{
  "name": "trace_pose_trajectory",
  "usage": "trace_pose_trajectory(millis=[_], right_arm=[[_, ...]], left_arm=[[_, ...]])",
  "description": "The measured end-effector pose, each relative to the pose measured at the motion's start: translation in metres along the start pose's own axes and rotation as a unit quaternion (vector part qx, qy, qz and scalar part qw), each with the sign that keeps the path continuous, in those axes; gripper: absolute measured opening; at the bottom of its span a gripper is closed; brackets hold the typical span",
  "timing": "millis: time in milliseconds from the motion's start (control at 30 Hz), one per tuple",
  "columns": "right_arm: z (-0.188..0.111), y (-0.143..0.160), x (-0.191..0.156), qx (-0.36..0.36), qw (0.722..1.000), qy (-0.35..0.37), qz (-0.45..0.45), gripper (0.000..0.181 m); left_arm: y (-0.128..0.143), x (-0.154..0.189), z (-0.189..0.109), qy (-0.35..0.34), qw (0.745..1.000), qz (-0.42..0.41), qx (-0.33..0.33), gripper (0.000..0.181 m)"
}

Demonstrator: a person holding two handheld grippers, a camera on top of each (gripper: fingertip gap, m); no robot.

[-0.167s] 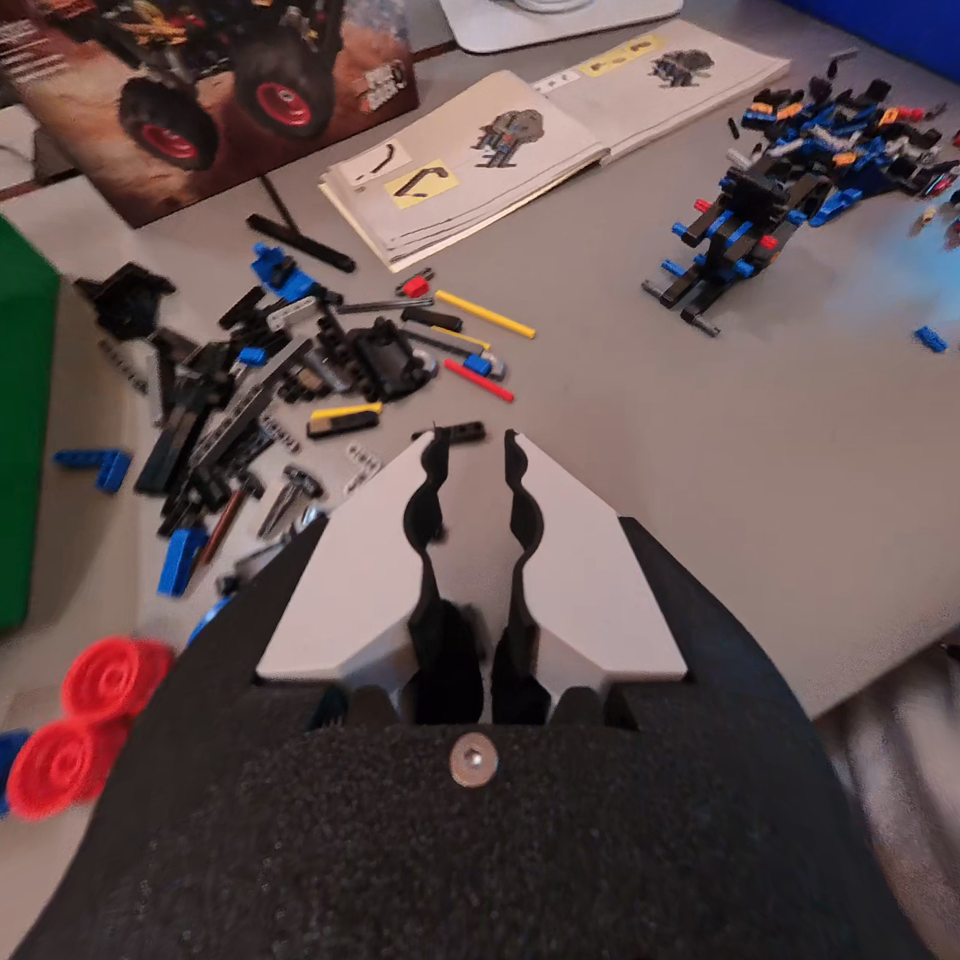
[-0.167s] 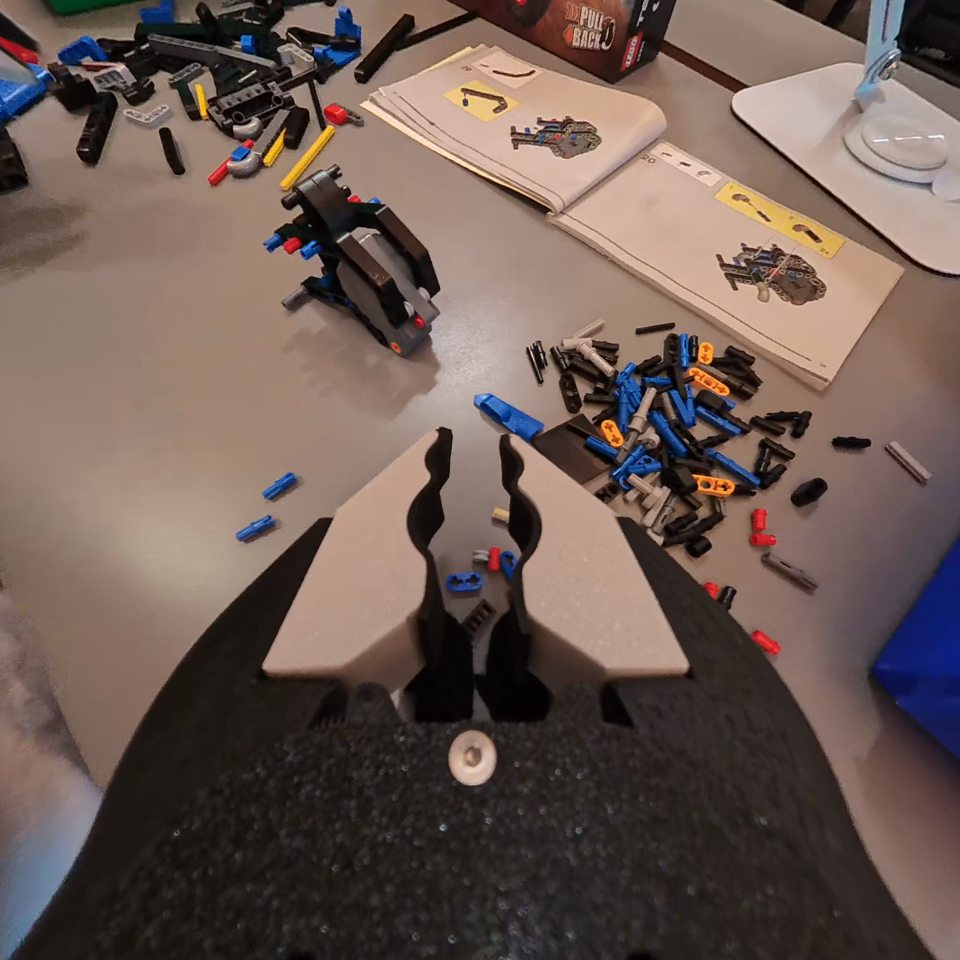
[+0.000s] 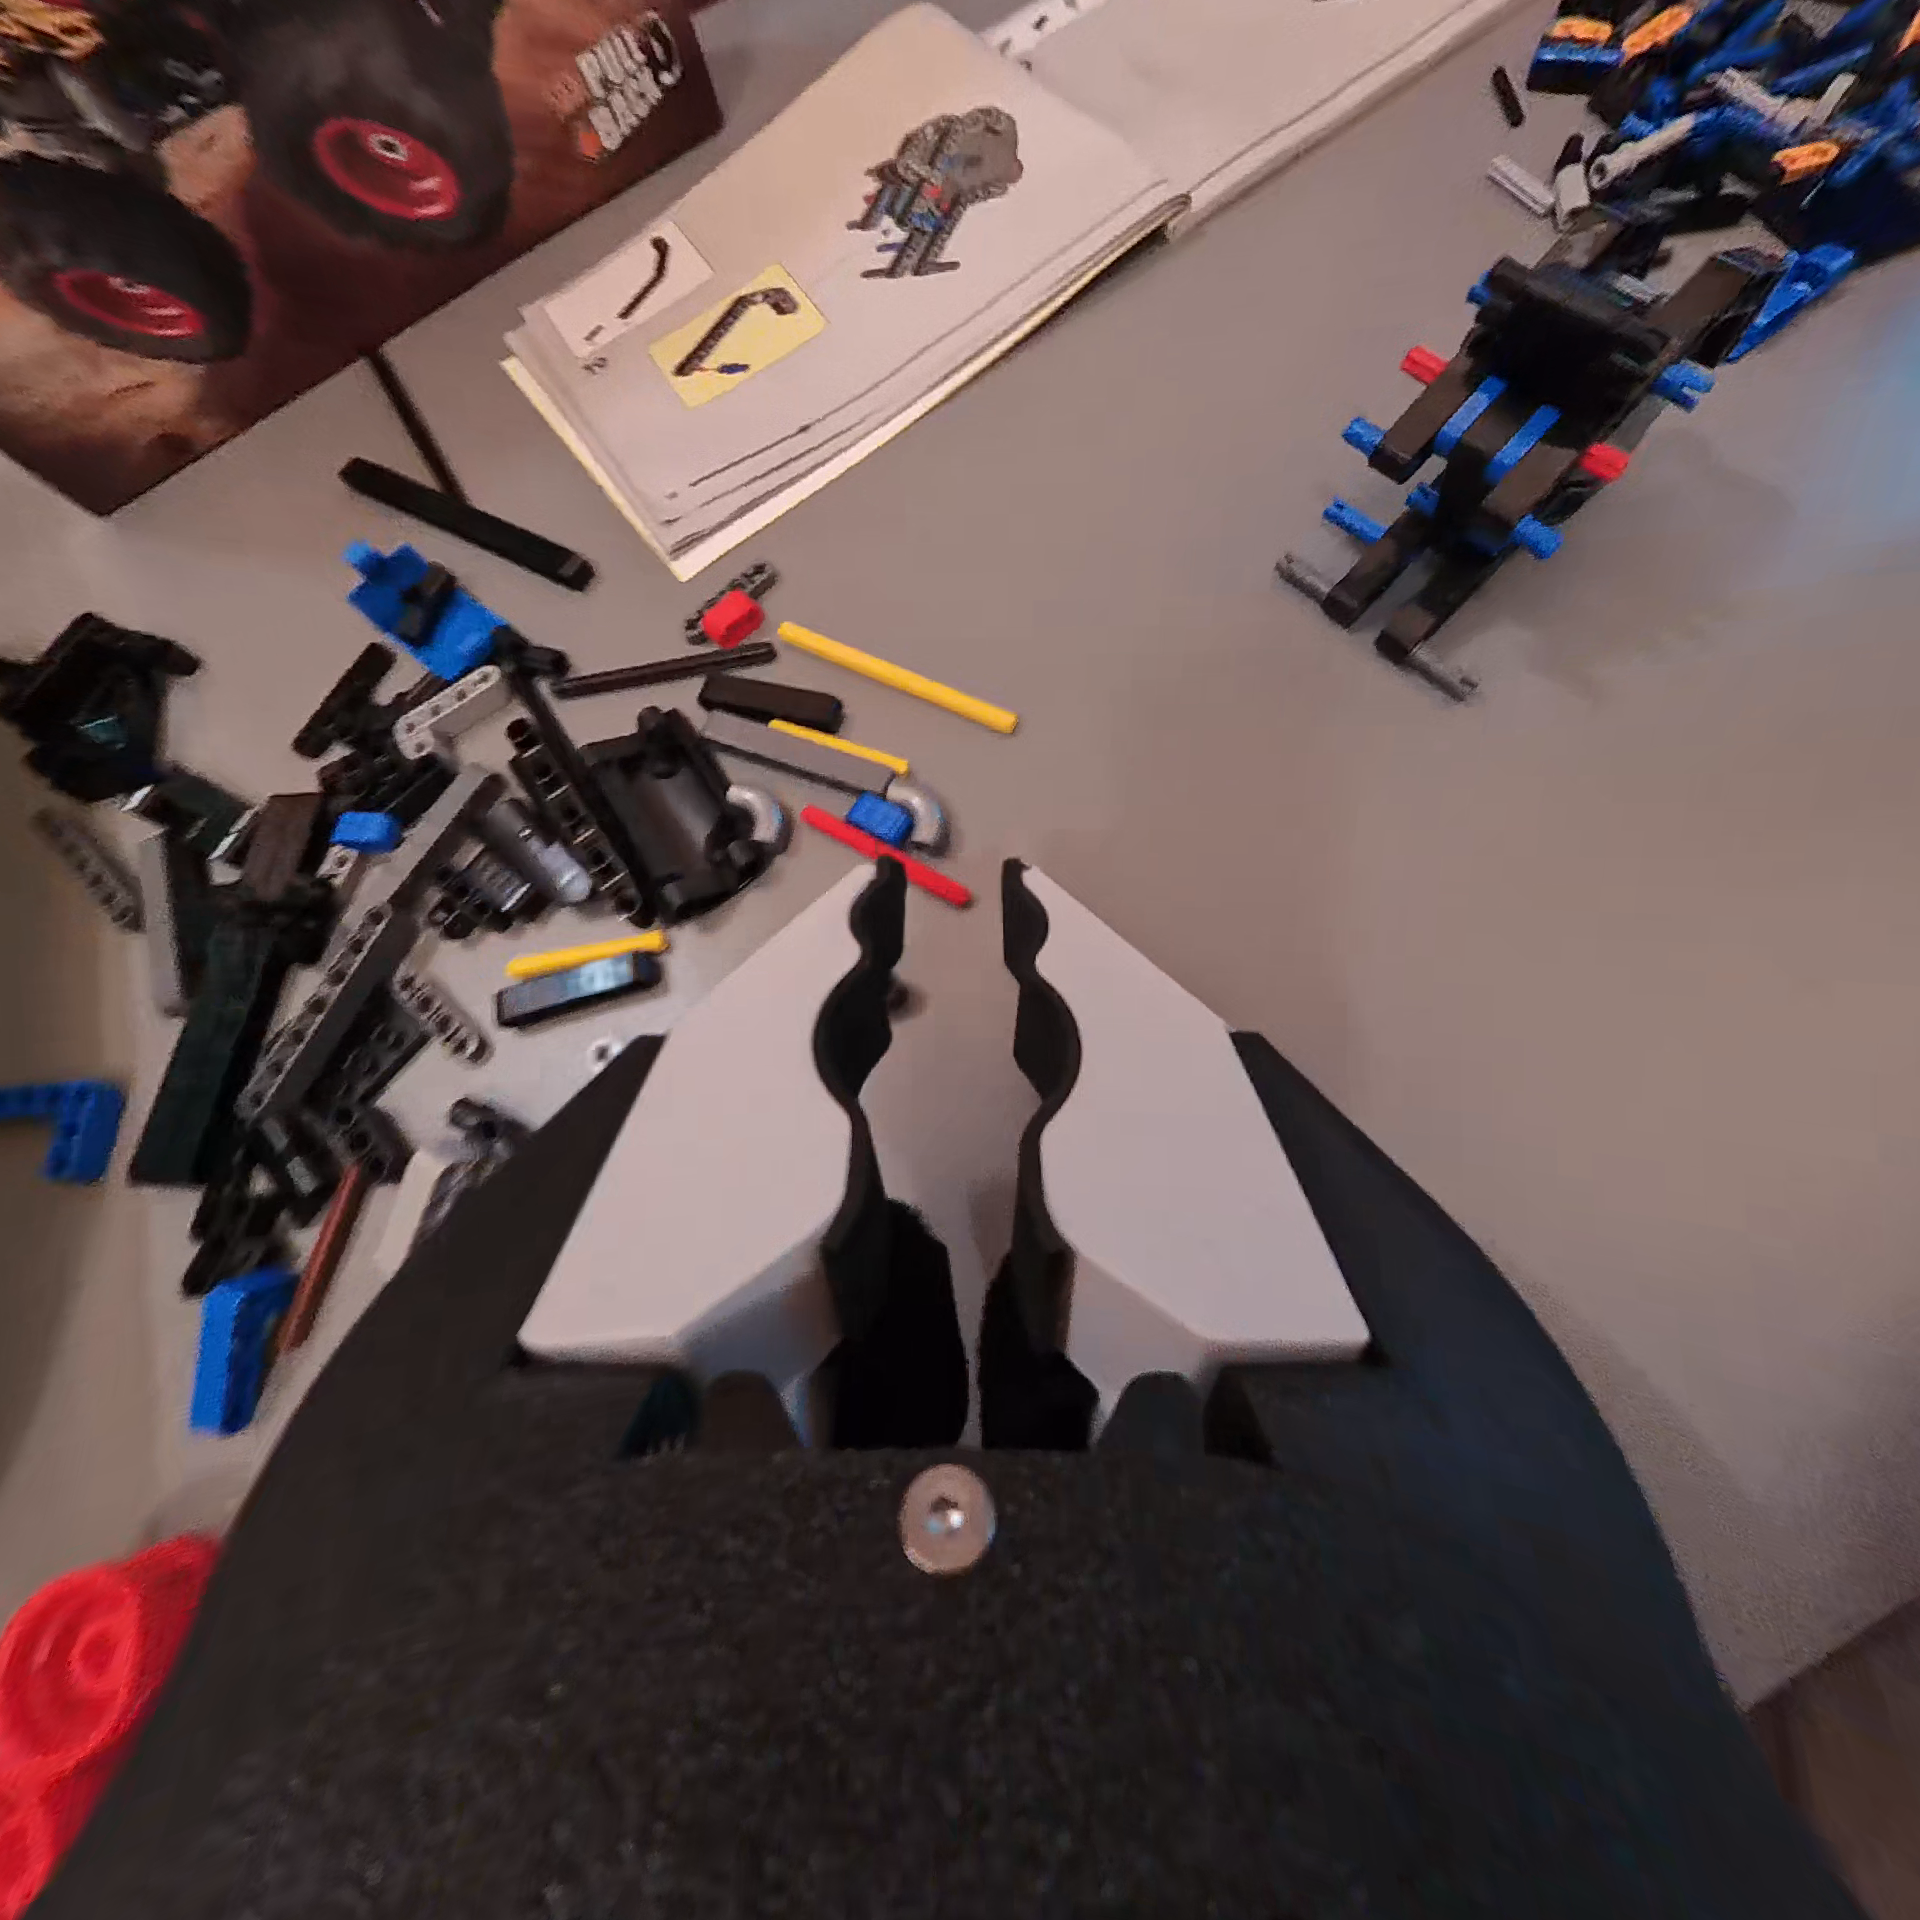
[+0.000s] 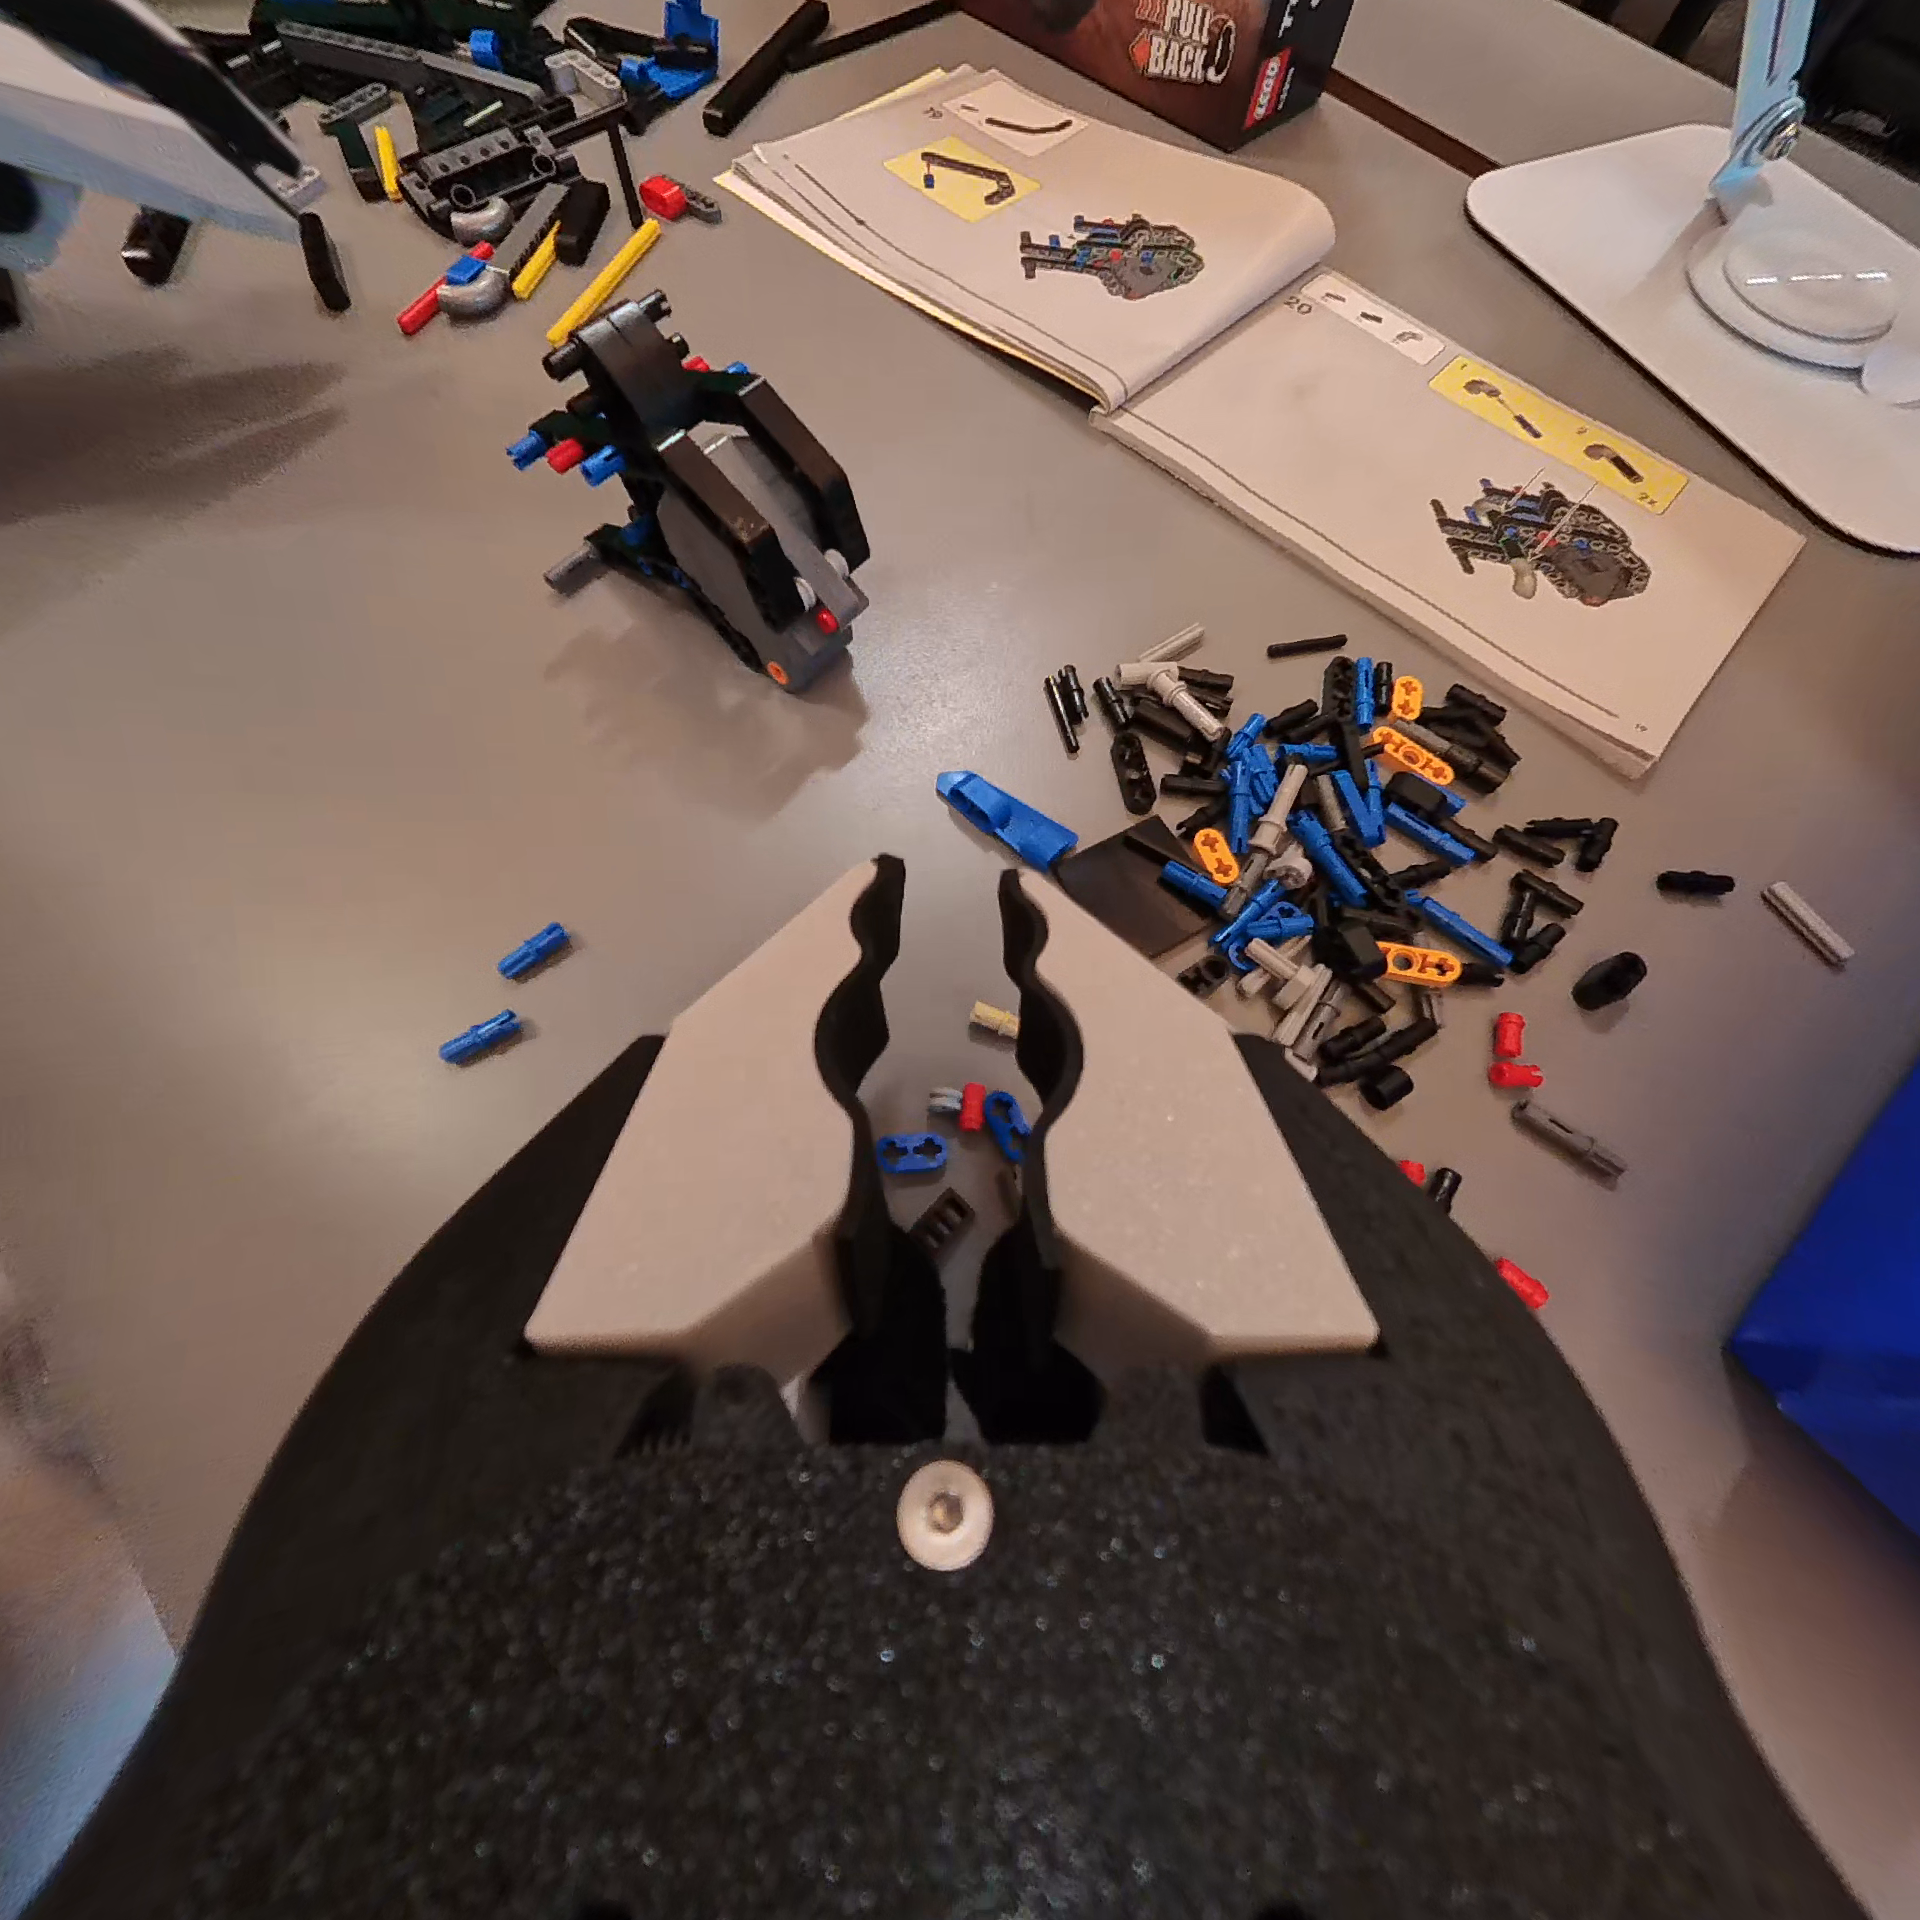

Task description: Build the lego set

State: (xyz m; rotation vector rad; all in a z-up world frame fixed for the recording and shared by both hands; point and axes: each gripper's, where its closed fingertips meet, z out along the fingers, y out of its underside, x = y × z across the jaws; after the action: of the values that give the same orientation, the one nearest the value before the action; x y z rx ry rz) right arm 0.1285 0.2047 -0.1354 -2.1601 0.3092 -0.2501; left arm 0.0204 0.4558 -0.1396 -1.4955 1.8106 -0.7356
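The part-built black and blue model stands on the grey table; it also shows in the left wrist view at the far right. My left gripper is open and empty, low over the table, its tips just short of a red axle at the edge of a pile of black beams. My right gripper is open and empty above small loose pieces, left of a pile of blue, black and orange pins. The left gripper shows at the right wrist view's top left.
An open instruction booklet lies beyond the model, also in the left wrist view. The set's box stands at the back. Red wheels lie near left. A blue bin is at right, a white stand base far right. My right fingertips sit around 30 cm from my left ones. It is some 4 cm from my left tips to the red axle.
My left gripper has moved forward and lower toward the pile of beams and the red axle. The right gripper and the model have stayed put.
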Motion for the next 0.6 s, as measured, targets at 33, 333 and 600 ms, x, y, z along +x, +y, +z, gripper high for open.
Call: trace_pose_trajectory(millis=[33, 333, 600], right_arm=[[0.000, 0.002, 0.000, -0.002, 1.000, -0.001, -0.002, 0.018], [-0.002, 0.003, 0.011, 0.007, 1.000, -0.012, 0.012, 0.019], [0.002, 0.004, 0.017, 0.004, 1.000, -0.020, 0.009, 0.018]], left_arm=[[-0.001, 0.004, 0.006, 0.008, 1.000, -0.001, -0.004, 0.016], [0.002, 0.004, 0.037, 0.011, 0.999, -0.011, -0.042, 0.014], [0.005, -0.005, 0.044, -0.007, 0.998, 0.010, -0.066, 0.010]])
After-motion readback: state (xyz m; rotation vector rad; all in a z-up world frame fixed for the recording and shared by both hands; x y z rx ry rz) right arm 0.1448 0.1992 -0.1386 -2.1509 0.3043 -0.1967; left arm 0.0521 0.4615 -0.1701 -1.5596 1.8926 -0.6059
